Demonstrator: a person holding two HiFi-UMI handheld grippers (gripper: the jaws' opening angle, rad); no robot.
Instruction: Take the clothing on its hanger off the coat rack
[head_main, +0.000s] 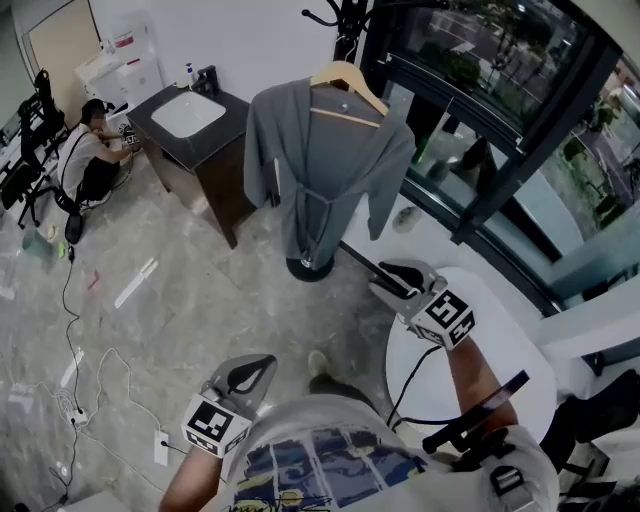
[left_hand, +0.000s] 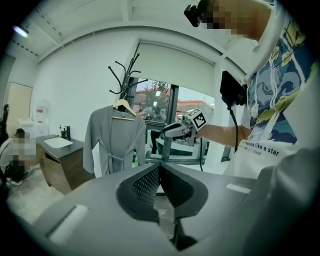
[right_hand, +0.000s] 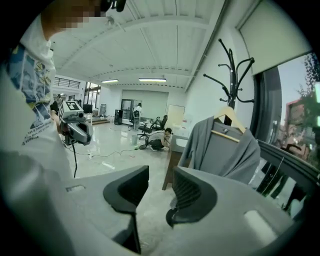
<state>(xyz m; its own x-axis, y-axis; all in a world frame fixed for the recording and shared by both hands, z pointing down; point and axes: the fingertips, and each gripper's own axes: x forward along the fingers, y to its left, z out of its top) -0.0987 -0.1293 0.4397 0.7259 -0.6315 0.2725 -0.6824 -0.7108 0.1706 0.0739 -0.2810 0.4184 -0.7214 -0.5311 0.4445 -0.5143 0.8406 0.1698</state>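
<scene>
A grey robe (head_main: 320, 170) hangs on a wooden hanger (head_main: 348, 85) from the black coat rack (head_main: 345, 25), belt tied at the waist. My right gripper (head_main: 385, 275) is held out low toward the robe's hem, well short of it, its jaws apart with nothing between them. In the right gripper view the robe (right_hand: 225, 150) and hanger (right_hand: 229, 117) show ahead to the right of the right gripper (right_hand: 161, 175). My left gripper (head_main: 262, 362) stays close to my body, jaws together and empty. In the left gripper view the left gripper (left_hand: 159, 167) faces the robe (left_hand: 114, 137) from a distance.
A dark vanity with a white sink (head_main: 195, 120) stands left of the rack. A person crouches by it (head_main: 90, 150). Cables (head_main: 90, 390) trail over the marble floor. A white round table (head_main: 470, 360) is under my right arm, with window frames (head_main: 500, 120) behind the rack.
</scene>
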